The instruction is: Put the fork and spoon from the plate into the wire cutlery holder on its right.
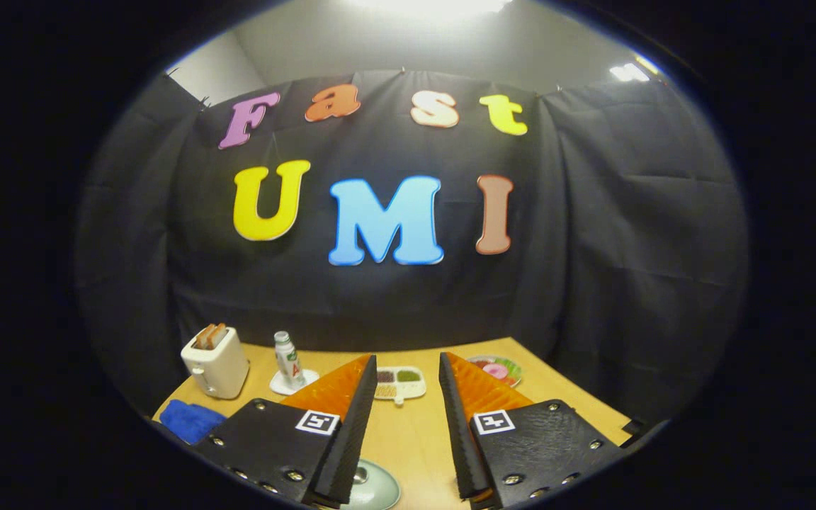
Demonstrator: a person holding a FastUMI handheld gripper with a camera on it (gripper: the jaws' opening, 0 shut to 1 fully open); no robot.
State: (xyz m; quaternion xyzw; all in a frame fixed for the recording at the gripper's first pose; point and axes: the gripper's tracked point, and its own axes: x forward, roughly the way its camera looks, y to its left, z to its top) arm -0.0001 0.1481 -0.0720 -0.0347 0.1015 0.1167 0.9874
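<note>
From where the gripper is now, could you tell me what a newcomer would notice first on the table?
The open gripper hangs above the wooden table, holding nothing. Beyond its fingers lies a small white compartment tray; further off to one side stand a bottle and a cream toaster with bread in it. A pale green plate edge peeks below the fingers.

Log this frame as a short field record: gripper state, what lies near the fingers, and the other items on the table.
gripper: open, fingers apart, nothing between them
below fingers: pale green round plate, only its rim in view
ahead of fingers: white divided tray of foods
left side: cream toaster holding toast, white bottle on a saucer, blue cloth
right side: round plate of food
surface: light wooden table
</note>
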